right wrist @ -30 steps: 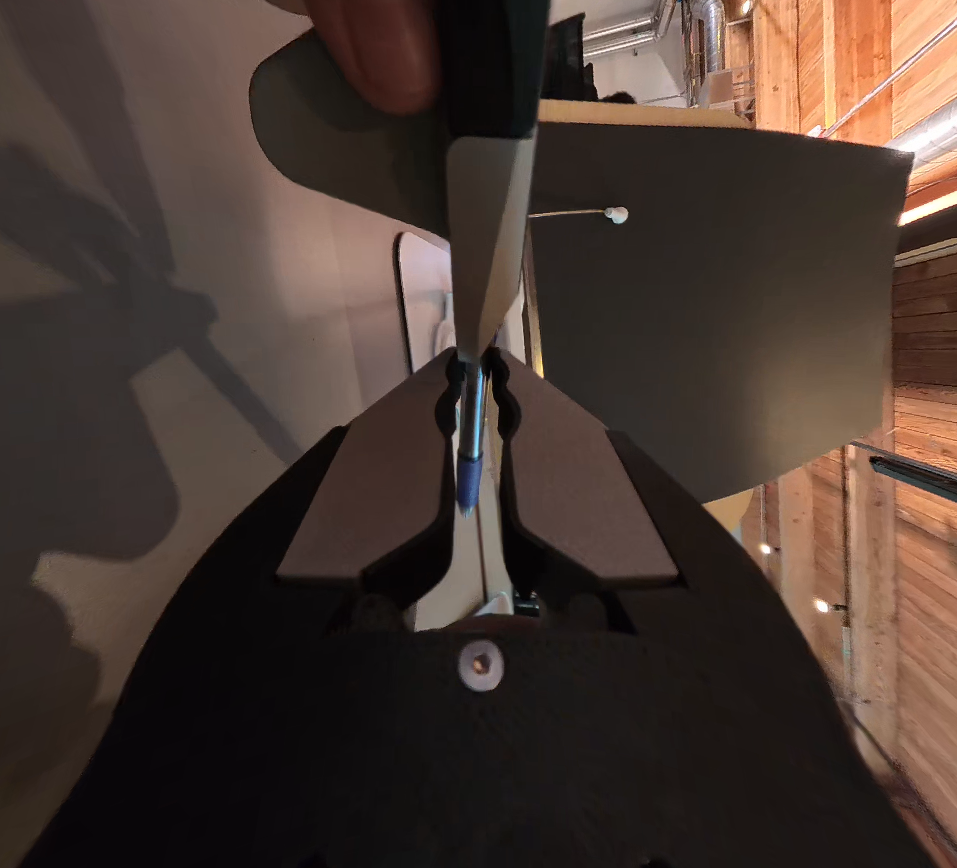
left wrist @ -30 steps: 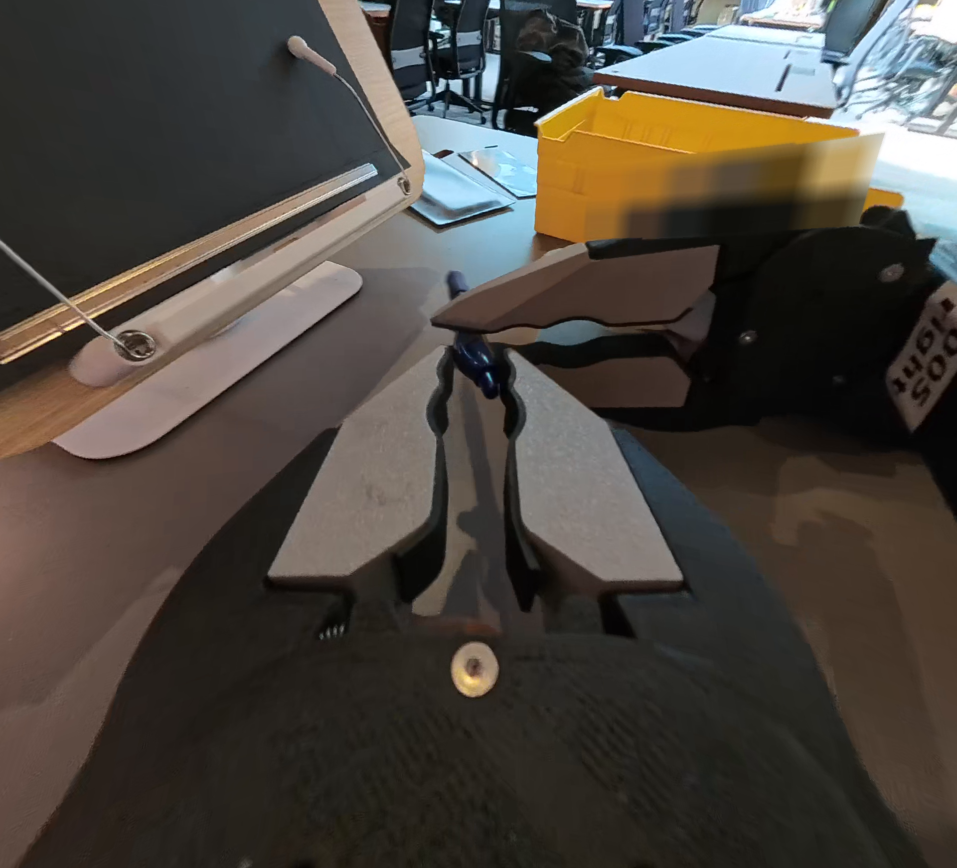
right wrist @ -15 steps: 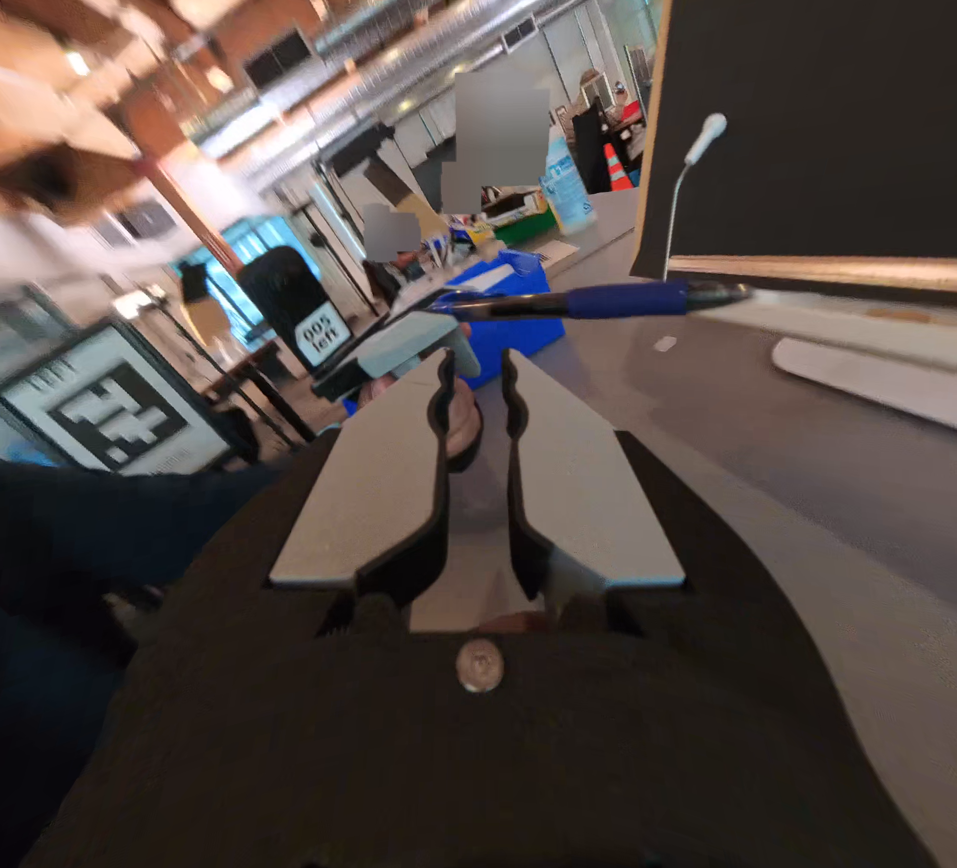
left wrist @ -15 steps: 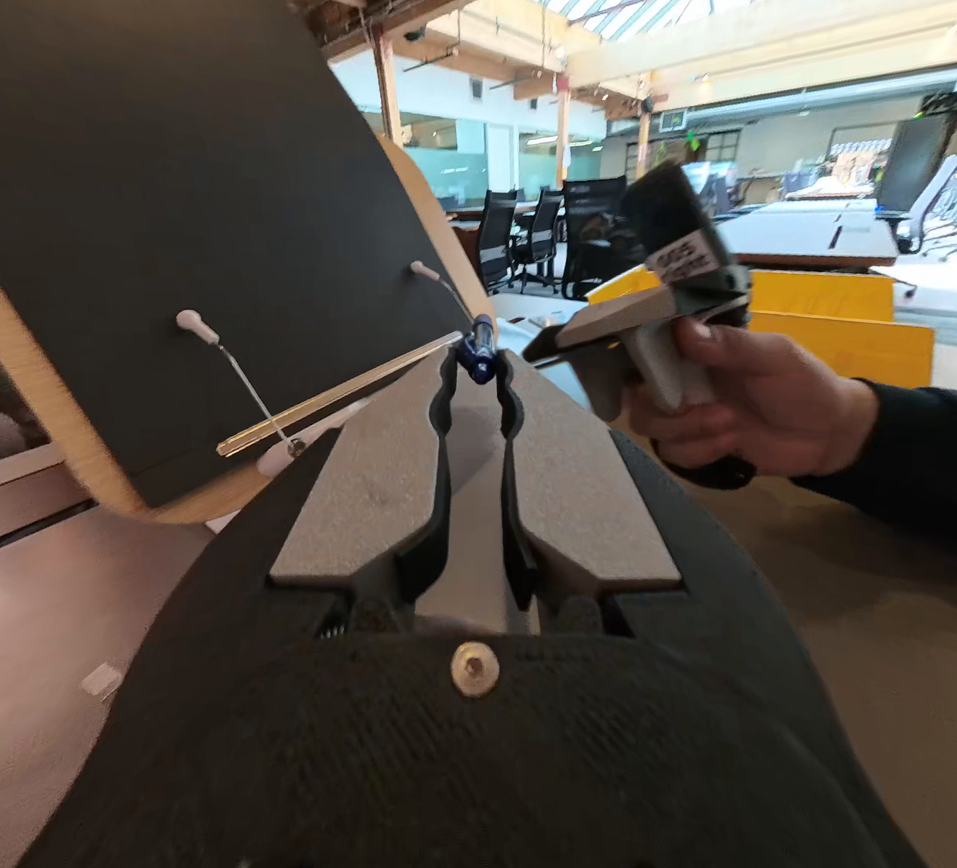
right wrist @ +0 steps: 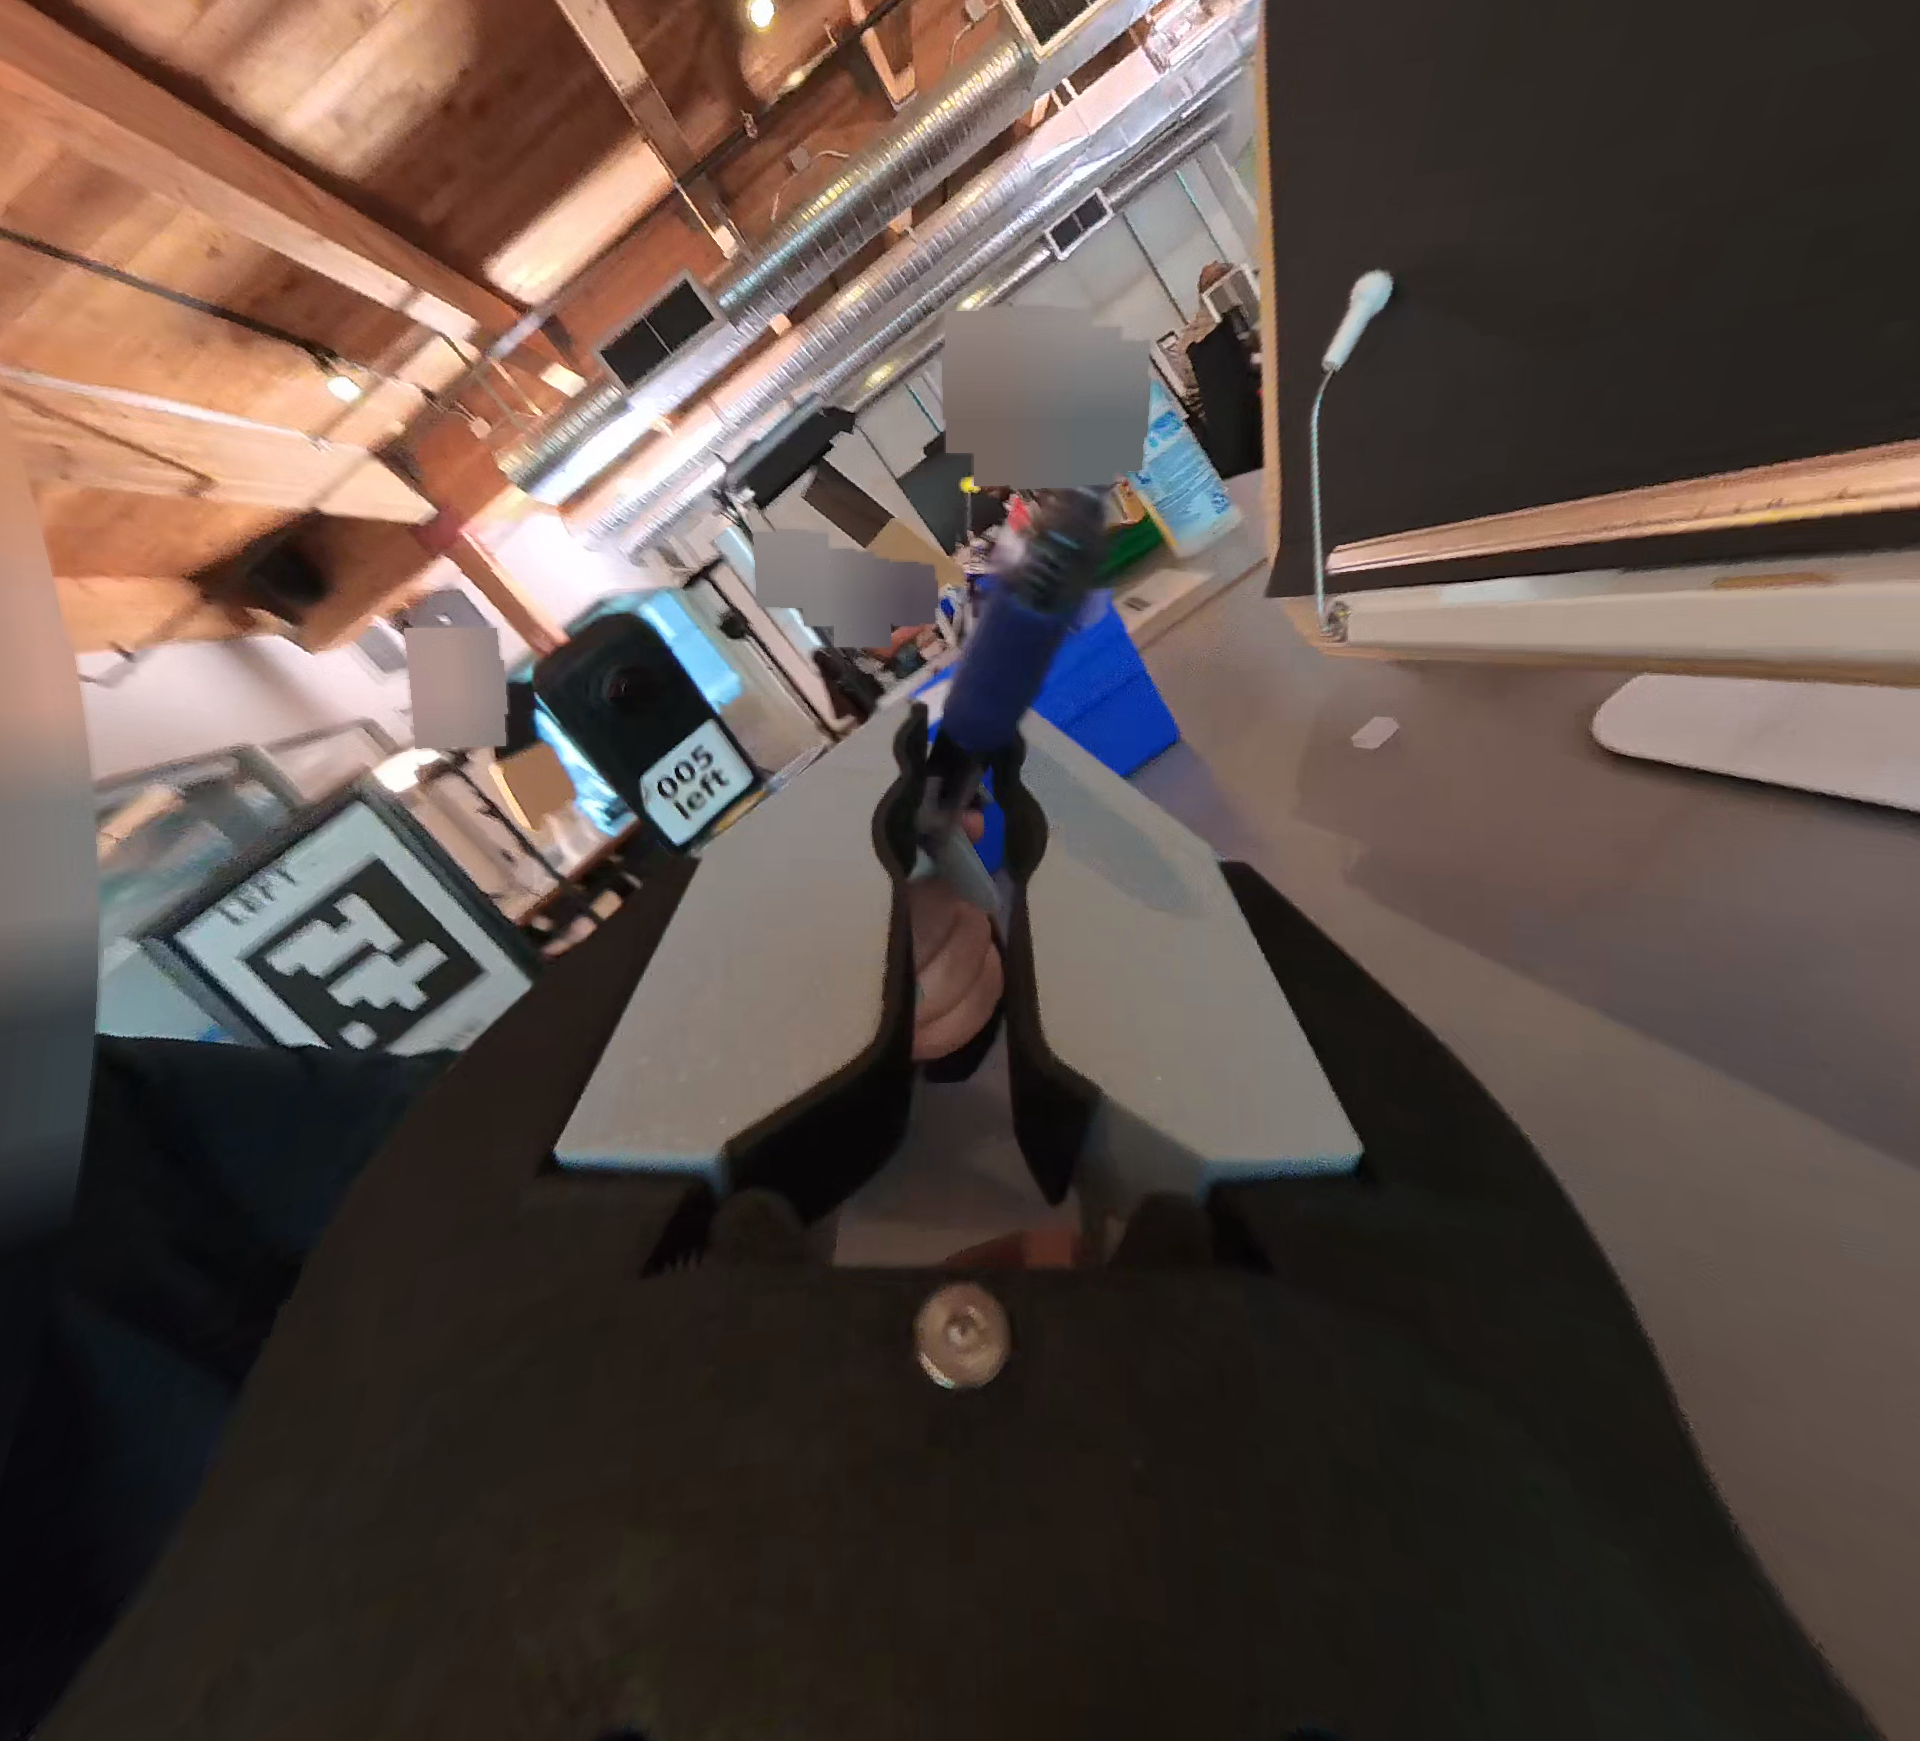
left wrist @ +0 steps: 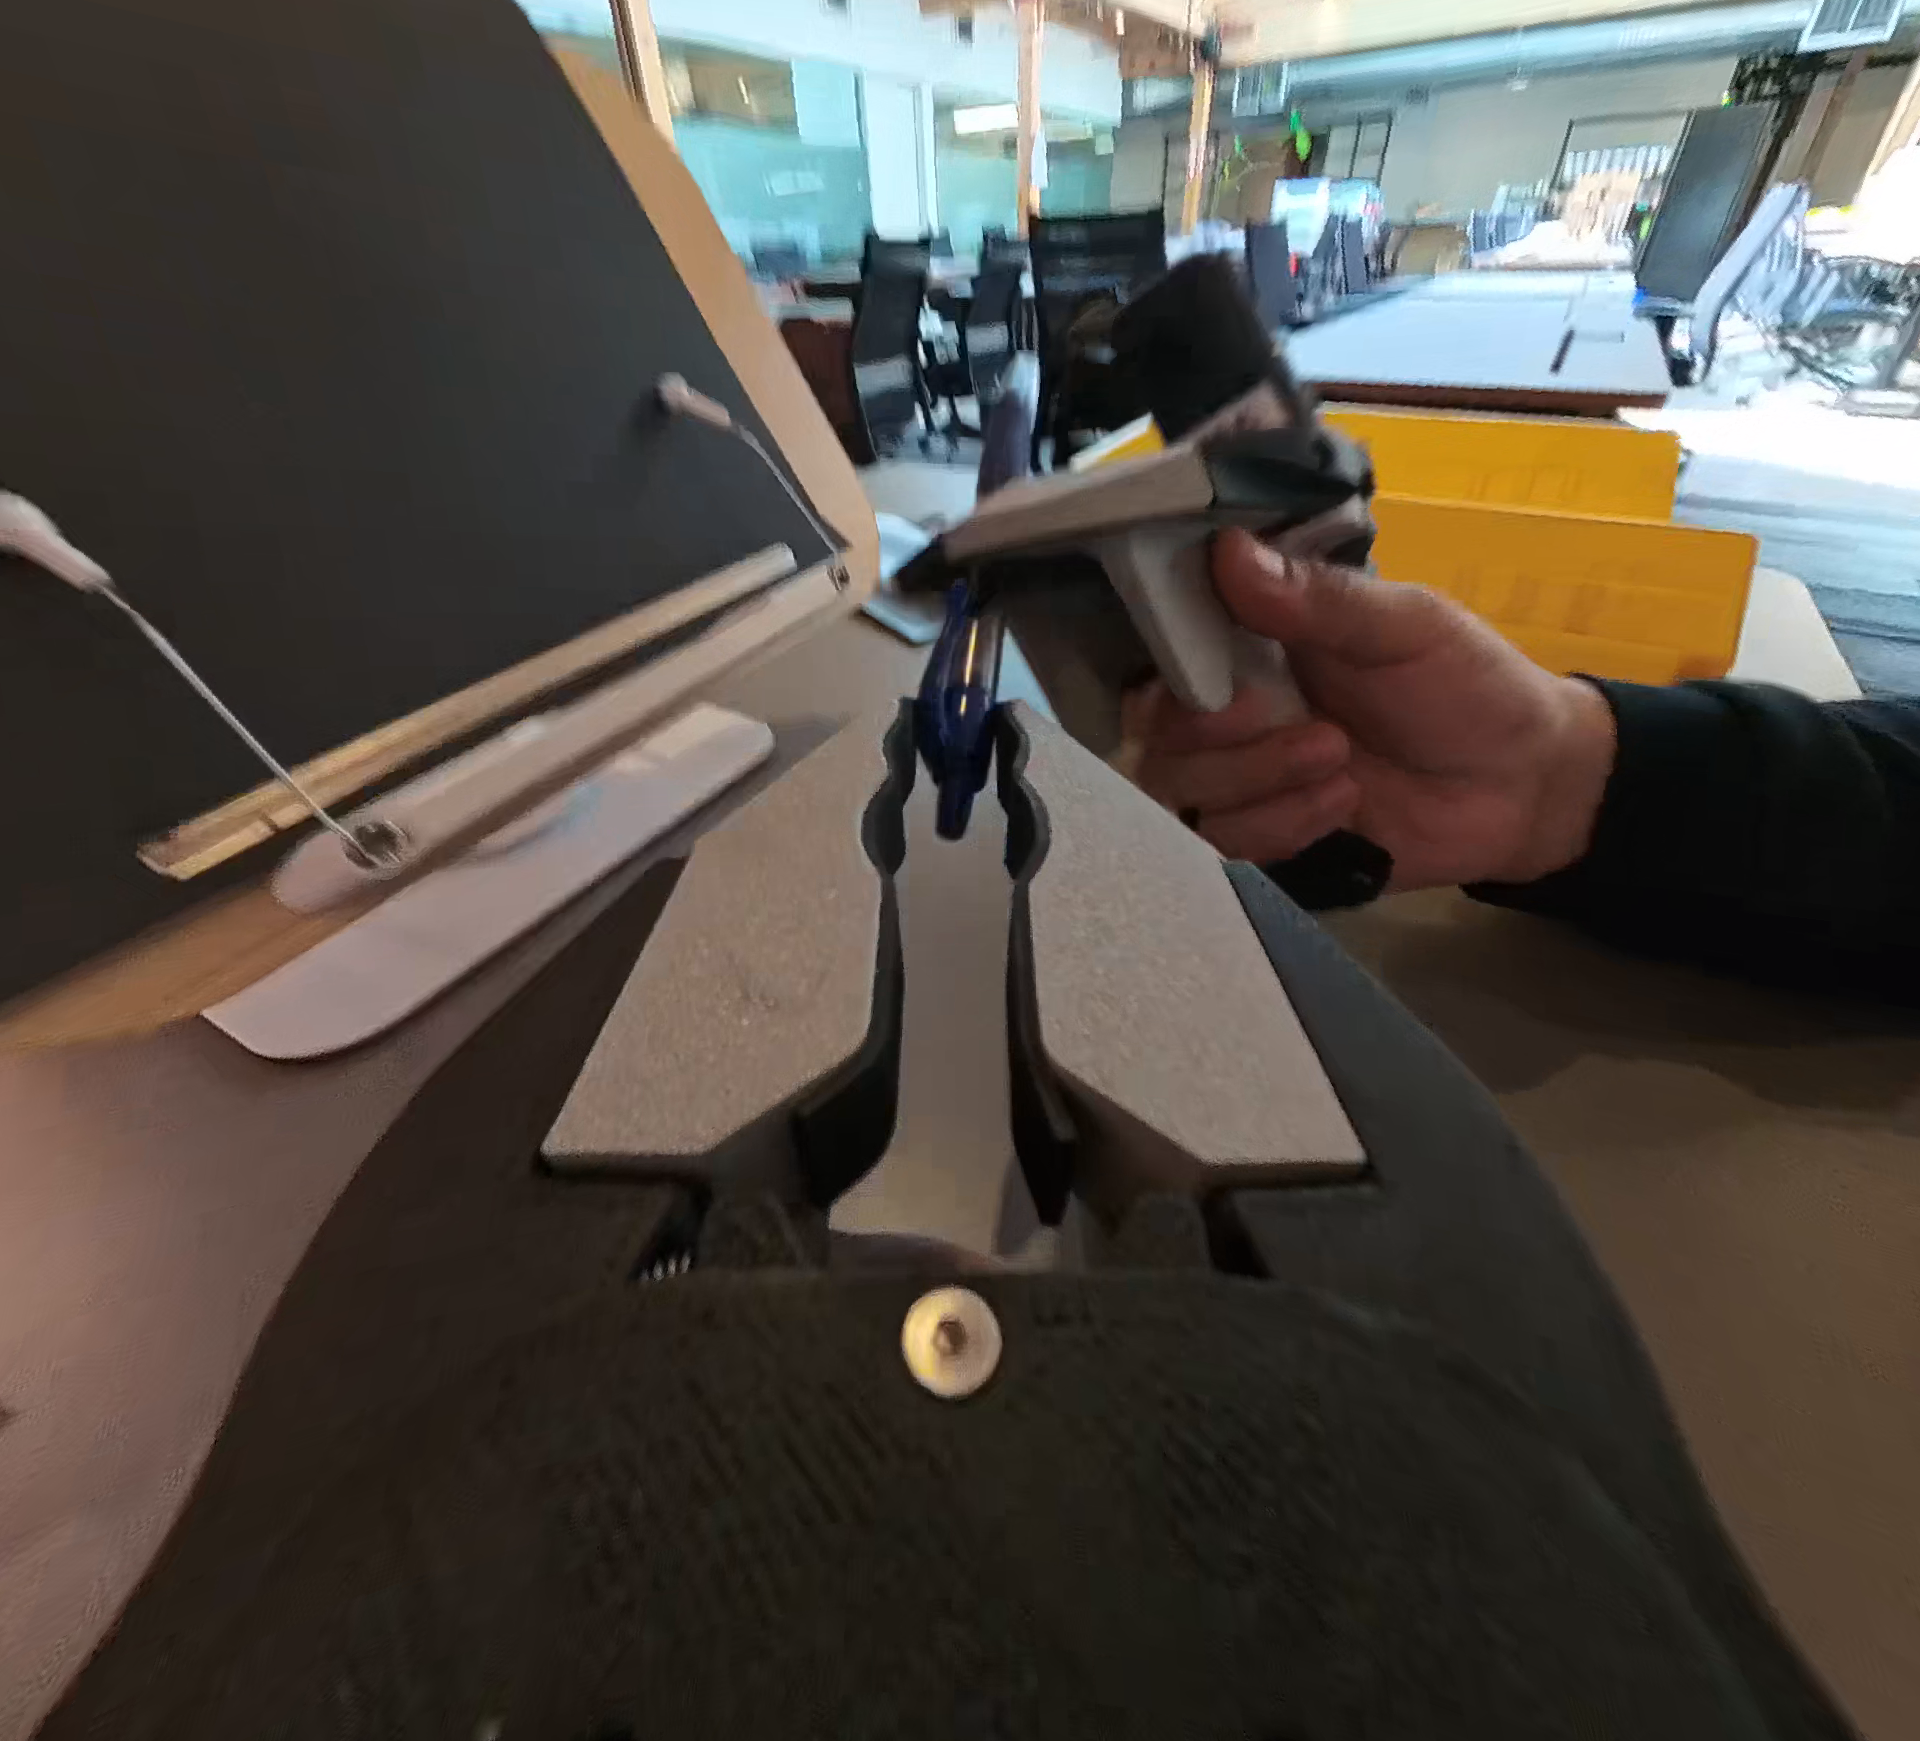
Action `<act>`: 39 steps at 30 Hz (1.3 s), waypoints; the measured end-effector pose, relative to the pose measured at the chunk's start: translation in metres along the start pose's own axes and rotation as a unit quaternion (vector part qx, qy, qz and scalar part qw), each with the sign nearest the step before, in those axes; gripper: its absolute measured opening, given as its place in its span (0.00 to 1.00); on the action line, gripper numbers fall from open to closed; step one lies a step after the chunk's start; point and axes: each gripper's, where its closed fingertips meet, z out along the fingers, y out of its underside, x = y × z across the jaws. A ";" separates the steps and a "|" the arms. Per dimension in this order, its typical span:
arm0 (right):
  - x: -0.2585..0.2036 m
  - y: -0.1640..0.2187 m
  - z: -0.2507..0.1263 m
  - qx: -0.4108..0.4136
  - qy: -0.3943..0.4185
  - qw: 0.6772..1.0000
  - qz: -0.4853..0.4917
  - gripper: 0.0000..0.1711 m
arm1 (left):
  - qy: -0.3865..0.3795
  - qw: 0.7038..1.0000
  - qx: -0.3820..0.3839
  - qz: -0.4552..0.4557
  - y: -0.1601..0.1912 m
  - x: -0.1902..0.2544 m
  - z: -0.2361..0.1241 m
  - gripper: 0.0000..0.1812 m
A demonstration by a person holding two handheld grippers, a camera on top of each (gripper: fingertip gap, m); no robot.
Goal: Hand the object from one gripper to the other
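Blue plastic ballpoint pen [left wrist: 966, 683] sits in the air above the brown surface [left wrist: 1621, 1172], its butt pinched between my left gripper [left wrist: 954, 761] tips, long axis running forward and up into the right gripper [left wrist: 940, 564]. From the right wrist view the pen [right wrist: 1003, 678] lies between that gripper's [right wrist: 961, 803] jaws, narrowly spread; whether they already pinch it I cannot tell. Motion blur smears the pen's tip, and the hand [left wrist: 1382, 735] hides the right gripper's lower finger.
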 end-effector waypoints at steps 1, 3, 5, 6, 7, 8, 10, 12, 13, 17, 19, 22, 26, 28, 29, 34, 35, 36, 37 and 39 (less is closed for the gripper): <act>0.001 0.001 -0.001 -0.011 0.019 0.999 -0.031 0.04 | 0.008 0.999 -0.028 -0.017 0.010 0.000 0.004 0.07; 0.011 0.001 -0.004 -0.040 0.088 0.987 -0.130 0.04 | 0.007 0.998 -0.055 -0.038 0.023 -0.004 0.007 0.08; 0.027 0.000 -0.012 -0.092 0.182 0.943 -0.262 0.04 | 0.011 0.996 -0.069 -0.059 0.029 -0.006 0.008 0.15; 0.036 -0.001 -0.018 -0.121 0.229 0.909 -0.328 0.04 | 0.018 0.995 -0.065 -0.074 0.028 -0.007 0.007 0.16; 0.045 -0.003 -0.025 -0.147 0.273 0.866 -0.393 0.04 | 0.032 0.993 -0.061 -0.094 0.026 -0.005 0.006 0.18; 0.052 -0.004 -0.030 -0.175 0.311 0.815 -0.457 0.04 | 0.044 0.991 -0.057 -0.116 0.023 -0.005 0.005 0.19; 0.061 -0.002 -0.036 -0.231 0.356 0.701 -0.574 0.04 | 0.076 0.982 -0.051 -0.165 0.020 -0.001 0.003 0.22; 0.063 0.006 -0.033 -0.268 0.359 0.598 -0.664 0.04 | 0.128 0.963 -0.065 -0.228 0.022 0.008 0.003 0.27; 0.062 0.012 -0.029 -0.281 0.349 0.560 -0.697 0.04 | 0.152 0.950 -0.066 -0.263 0.022 0.012 0.003 0.27; 0.058 0.021 -0.021 -0.293 0.327 0.487 -0.755 0.05 | 0.220 0.899 -0.083 -0.370 0.024 0.020 -0.001 0.26; 0.056 0.018 -0.021 -0.289 0.326 0.468 -0.768 0.04 | 0.251 0.881 -0.090 -0.392 0.022 0.027 -0.004 0.28; 0.055 0.021 -0.019 -0.292 0.316 0.444 -0.786 0.04 | 0.300 0.843 -0.068 -0.441 0.009 0.034 -0.009 0.30; 0.050 0.030 -0.012 -0.291 0.301 0.444 -0.792 0.04 | 0.281 0.854 -0.105 -0.425 0.025 0.034 -0.006 0.28; 0.049 0.036 -0.008 -0.295 0.293 0.434 -0.799 0.04 | 0.281 0.860 -0.123 -0.407 0.032 0.040 -0.004 0.28; 0.049 0.039 -0.006 -0.299 0.287 0.431 -0.801 0.04 | 0.287 0.858 -0.123 -0.407 0.031 0.043 -0.004 0.24; 0.050 0.044 -0.006 -0.299 0.280 0.458 -0.789 0.08 | 0.254 0.891 -0.148 -0.345 0.044 0.040 -0.001 0.11; 0.052 0.042 -0.009 -0.302 0.281 0.478 -0.775 0.11 | 0.232 0.904 -0.150 -0.325 0.047 0.034 0.000 0.10; 0.054 0.041 -0.013 -0.304 0.282 0.501 -0.760 0.13 | 0.203 0.919 -0.152 -0.301 0.050 0.025 0.001 0.08; 0.053 0.038 -0.016 -0.299 0.281 0.528 -0.744 0.12 | 0.178 0.932 -0.151 -0.279 0.050 0.017 0.001 0.07; 0.049 0.034 -0.020 -0.282 0.271 0.589 -0.707 0.09 | 0.124 0.954 -0.137 -0.236 0.047 -0.003 -0.001 0.05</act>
